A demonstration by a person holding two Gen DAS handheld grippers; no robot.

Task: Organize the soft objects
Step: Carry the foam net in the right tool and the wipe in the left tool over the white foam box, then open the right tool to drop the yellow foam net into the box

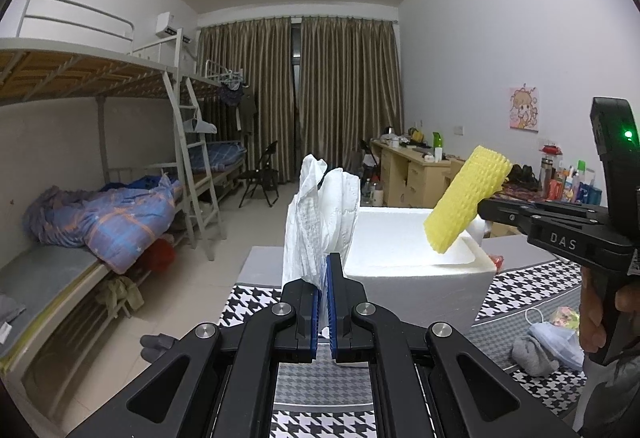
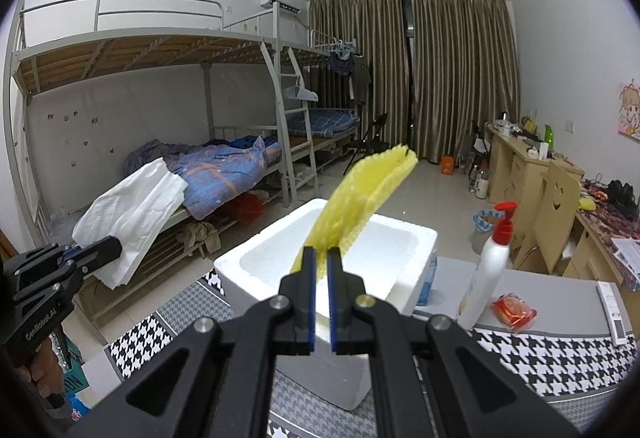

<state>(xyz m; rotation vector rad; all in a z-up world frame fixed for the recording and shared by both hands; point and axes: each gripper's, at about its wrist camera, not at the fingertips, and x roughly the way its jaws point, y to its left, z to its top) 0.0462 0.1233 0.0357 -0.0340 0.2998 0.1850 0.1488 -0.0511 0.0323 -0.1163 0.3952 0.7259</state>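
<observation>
My left gripper (image 1: 324, 270) is shut on a white quilted cloth (image 1: 320, 222) that stands up from the jaws, left of the white foam box (image 1: 416, 278). It also shows in the right wrist view (image 2: 116, 244), holding the cloth (image 2: 132, 214) in the air. My right gripper (image 2: 322, 258) is shut on a yellow foam net sleeve (image 2: 356, 206) held over the foam box (image 2: 264, 258). In the left wrist view the right gripper (image 1: 486, 208) holds the sleeve (image 1: 464, 204) above the box's right rim.
The box stands on a houndstooth-patterned table (image 2: 560, 354). A white pump bottle (image 2: 486, 270) and a red packet (image 2: 514, 312) sit right of the box. A grey sock (image 1: 532, 356) and a face mask (image 1: 558, 338) lie on the table. Bunk beds (image 2: 160, 118) line the left wall.
</observation>
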